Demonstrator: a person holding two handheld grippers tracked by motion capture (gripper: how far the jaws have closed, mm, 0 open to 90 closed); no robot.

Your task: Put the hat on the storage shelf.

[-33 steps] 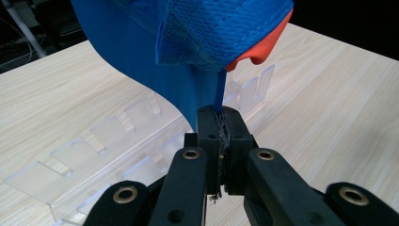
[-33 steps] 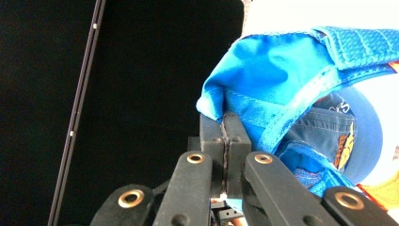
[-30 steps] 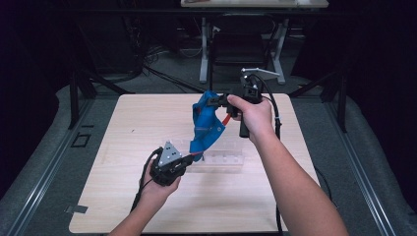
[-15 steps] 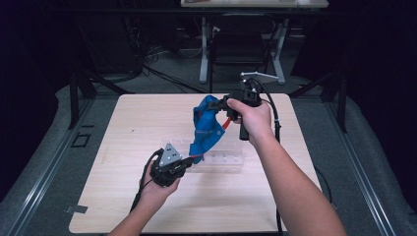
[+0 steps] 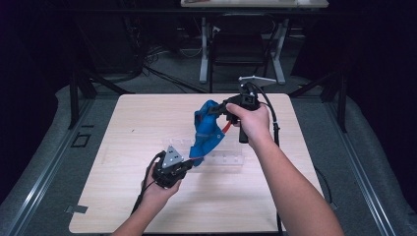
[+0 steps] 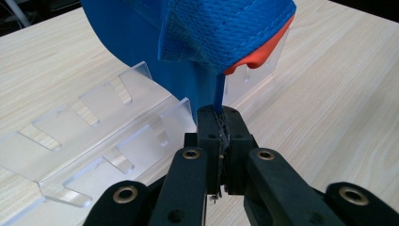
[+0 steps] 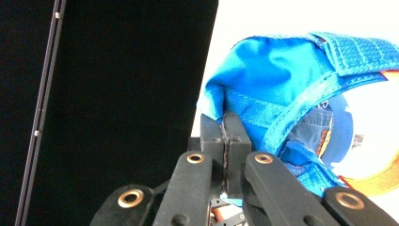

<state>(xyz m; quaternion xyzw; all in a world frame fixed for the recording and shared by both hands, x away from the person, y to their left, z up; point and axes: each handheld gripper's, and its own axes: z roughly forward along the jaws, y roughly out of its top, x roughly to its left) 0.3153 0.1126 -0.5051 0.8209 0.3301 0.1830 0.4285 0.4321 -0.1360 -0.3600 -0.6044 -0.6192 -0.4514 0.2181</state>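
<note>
1 clear rack [image 5: 223, 158] under blue cap [image 5: 206, 132]; table [image 5: 123, 128] bare elsewhere.

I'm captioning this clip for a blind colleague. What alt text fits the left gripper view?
The left claw is shut on the lower edge of a blue cap with an orange underside, which hangs above a clear acrylic rack lying on a light wooden table.
</note>
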